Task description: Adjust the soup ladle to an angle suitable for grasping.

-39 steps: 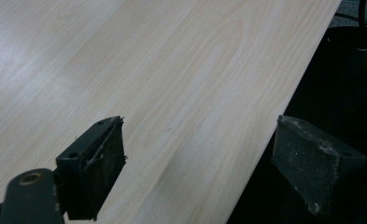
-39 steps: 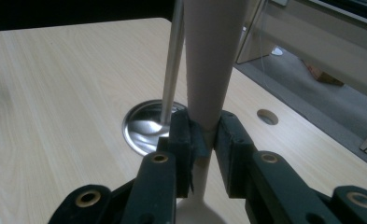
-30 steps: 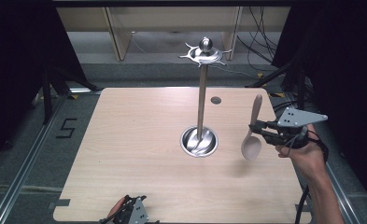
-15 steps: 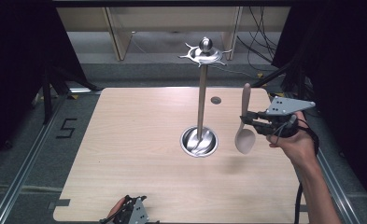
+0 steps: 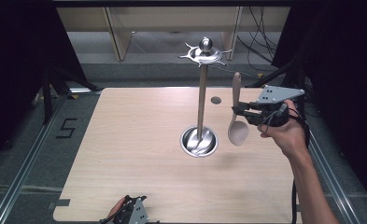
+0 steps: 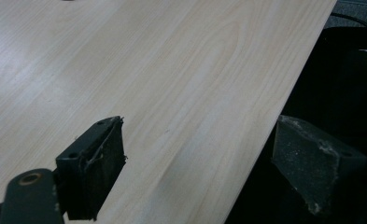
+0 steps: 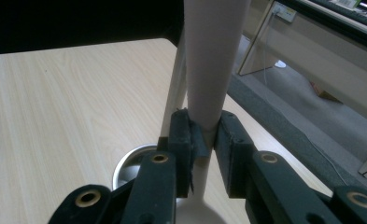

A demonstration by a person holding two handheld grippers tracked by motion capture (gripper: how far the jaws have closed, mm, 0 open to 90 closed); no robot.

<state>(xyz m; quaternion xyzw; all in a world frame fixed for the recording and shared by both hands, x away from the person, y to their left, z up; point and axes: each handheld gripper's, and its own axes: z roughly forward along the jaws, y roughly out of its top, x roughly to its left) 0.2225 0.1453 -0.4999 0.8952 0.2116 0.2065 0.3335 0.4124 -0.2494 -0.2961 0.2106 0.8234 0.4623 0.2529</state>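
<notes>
A pale wooden spoon [image 5: 237,116] hangs upright, bowl down, in the air to the right of a metal utensil stand [image 5: 201,98]. My right gripper [image 5: 237,111] is shut on the spoon's handle [image 7: 209,70], held in a hand coming from the right. The stand has a round shiny base [image 5: 199,141], a thin pole and a hooked crown [image 5: 204,52] on top. In the right gripper view the pole [image 7: 175,88] rises just behind the spoon handle. My left gripper [image 5: 127,214] rests at the table's front edge, and its jaws [image 6: 204,163] stand open over the edge with nothing between them.
The light wooden table [image 5: 134,140] has a small dark round mark [image 5: 215,100] behind the stand. Floor rails run along both sides. Shelving and cables lie beyond the far edge.
My right gripper has carried the spoon left and farther back, closer to the stand, and the spoon now stands more upright. The left gripper has stayed put.
</notes>
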